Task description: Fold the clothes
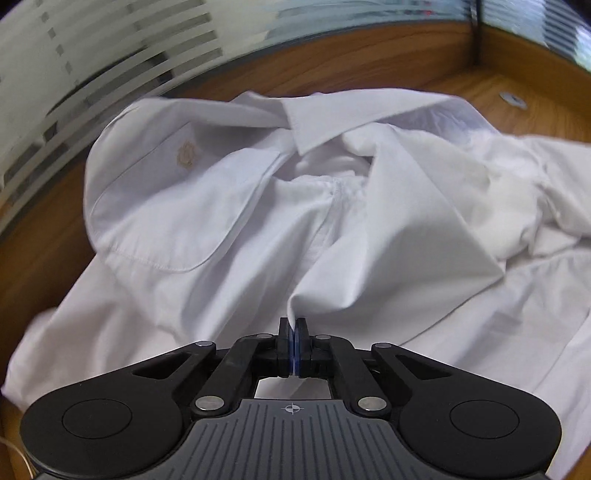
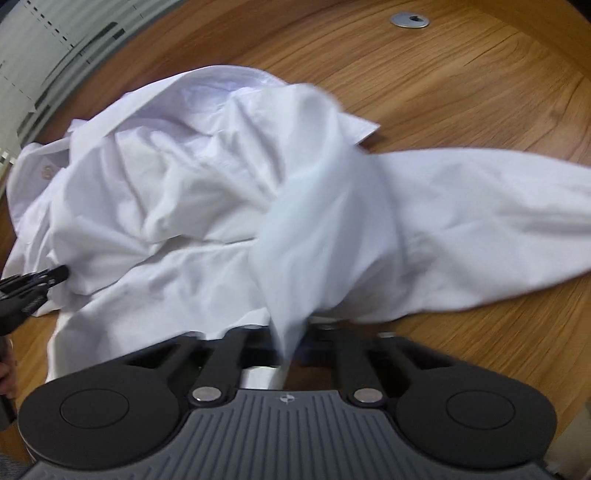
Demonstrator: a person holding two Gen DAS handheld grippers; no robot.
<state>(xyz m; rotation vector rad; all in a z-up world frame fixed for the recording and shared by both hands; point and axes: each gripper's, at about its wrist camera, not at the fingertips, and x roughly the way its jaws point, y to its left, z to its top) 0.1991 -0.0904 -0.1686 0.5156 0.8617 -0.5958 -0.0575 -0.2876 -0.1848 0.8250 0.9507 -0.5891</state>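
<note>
A white collared shirt (image 1: 207, 206) lies crumpled on the wooden table (image 1: 424, 66). Its chest pocket with a small tan emblem (image 1: 185, 152) faces up at the left, and the collar (image 1: 314, 118) is at the far side. My left gripper (image 1: 294, 328) is shut on a lifted edge of the shirt's front. In the right wrist view the shirt (image 2: 184, 192) is bunched, with one sleeve (image 2: 480, 221) spread to the right. My right gripper (image 2: 291, 350) is shut on a raised fold of the shirt; its fingertips are hidden by cloth. The left gripper also shows in the right wrist view (image 2: 55, 275).
A round metal cable grommet (image 2: 410, 19) sits in the table (image 2: 461, 92) beyond the shirt; it also shows in the left wrist view (image 1: 511, 99). A frosted striped glass wall (image 1: 92, 74) runs along the table's far left edge. A hand (image 2: 7, 369) shows at the left edge.
</note>
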